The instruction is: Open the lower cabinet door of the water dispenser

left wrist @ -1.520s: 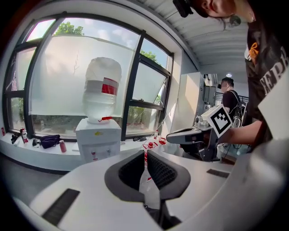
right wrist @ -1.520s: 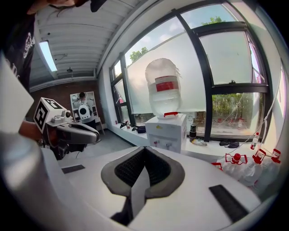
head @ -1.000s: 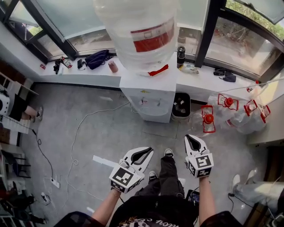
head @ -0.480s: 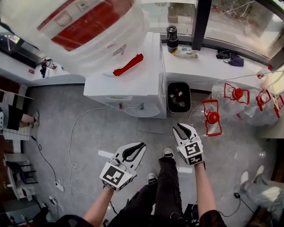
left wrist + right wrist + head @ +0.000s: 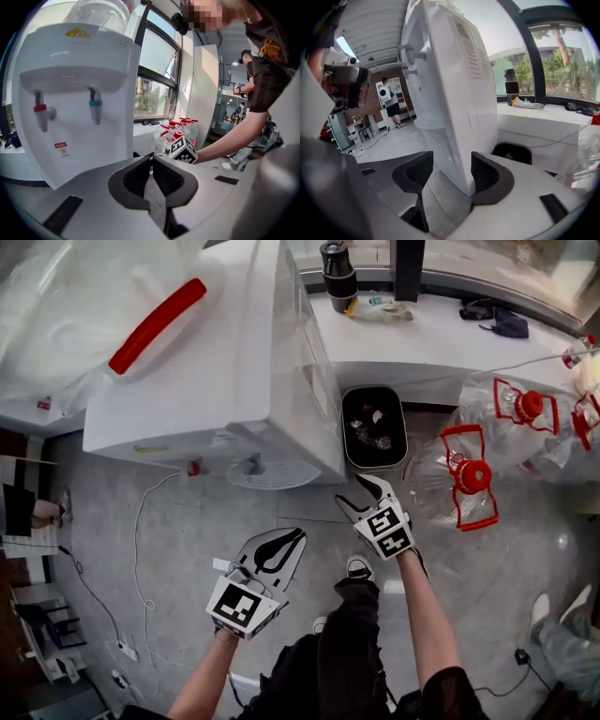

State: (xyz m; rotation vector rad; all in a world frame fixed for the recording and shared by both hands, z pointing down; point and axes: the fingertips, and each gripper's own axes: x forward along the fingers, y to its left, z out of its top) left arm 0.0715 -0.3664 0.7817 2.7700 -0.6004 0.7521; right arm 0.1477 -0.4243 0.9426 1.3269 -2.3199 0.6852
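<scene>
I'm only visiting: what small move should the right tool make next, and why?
Probably ease the right tool forward and down toward the lower front of the water dispenser, where its door should be. The jaws have just been opening and grip nothing; the dispenser's front corner stands in line with the gap.

You are now much closer to the water dispenser (image 5: 234,409), which fills the upper left of the head view. Your right gripper (image 5: 354,491) goes from well short of the dispenser to just beside its front right corner. Its jaws, shut a second ago, have just been opening and stand wide apart, that corner showing between them. Your left gripper (image 5: 296,536) is nearer the dispenser's front too.
</scene>
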